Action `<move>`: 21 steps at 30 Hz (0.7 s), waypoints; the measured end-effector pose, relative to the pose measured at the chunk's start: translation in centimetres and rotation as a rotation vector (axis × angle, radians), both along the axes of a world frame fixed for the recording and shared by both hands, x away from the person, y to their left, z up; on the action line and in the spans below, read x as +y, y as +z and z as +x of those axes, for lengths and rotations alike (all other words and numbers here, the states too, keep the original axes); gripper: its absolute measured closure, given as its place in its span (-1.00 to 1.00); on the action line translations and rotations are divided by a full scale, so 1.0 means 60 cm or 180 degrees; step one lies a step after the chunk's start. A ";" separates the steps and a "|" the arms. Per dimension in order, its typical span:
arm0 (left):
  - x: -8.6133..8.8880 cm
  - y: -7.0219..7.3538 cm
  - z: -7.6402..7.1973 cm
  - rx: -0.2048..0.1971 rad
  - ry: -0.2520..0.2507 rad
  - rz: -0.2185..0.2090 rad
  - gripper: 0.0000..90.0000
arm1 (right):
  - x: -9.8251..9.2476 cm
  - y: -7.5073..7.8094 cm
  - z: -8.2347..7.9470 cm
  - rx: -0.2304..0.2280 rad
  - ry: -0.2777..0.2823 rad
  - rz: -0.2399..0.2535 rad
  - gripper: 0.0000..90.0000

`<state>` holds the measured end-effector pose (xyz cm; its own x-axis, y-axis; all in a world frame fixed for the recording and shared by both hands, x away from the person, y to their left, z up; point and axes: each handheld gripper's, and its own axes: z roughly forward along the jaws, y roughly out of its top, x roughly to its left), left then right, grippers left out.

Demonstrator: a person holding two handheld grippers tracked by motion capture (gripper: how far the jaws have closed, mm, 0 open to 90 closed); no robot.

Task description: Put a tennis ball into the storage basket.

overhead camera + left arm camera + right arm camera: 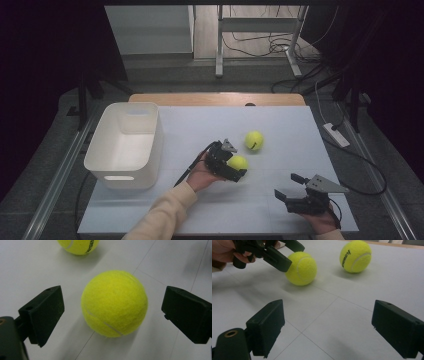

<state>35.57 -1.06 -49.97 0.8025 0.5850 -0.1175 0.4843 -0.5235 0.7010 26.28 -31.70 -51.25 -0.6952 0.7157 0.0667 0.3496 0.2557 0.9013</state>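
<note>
Bin: white rectangular plastic tub, left part of table, open top.
Second ball: yellow-green felt tennis ball, black lettering, lying apart on white tabletop.
Floor: cables, grey table legs beyond.

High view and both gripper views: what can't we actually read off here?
- White bin, high view: its near wall hides part of the floor inside.
- Far tennis ball, left gripper view: cut off by the top edge, print only partly readable.
- Near tennis ball, high view: left gripper covers its lower side.
- Right hand, high view: cut off by the bottom edge.
</note>
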 end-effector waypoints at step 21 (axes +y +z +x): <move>-0.020 -0.020 0.014 0.0115 0.0022 0.0108 -0.89 | 0.000 0.000 0.000 -0.0001 -0.0003 0.0007 -0.75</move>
<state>36.44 -2.29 -51.15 0.7941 0.5946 -0.1263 0.5126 -0.5433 0.6649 26.27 -31.71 -51.25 -0.6946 0.7162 0.0680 0.3496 0.2534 0.9020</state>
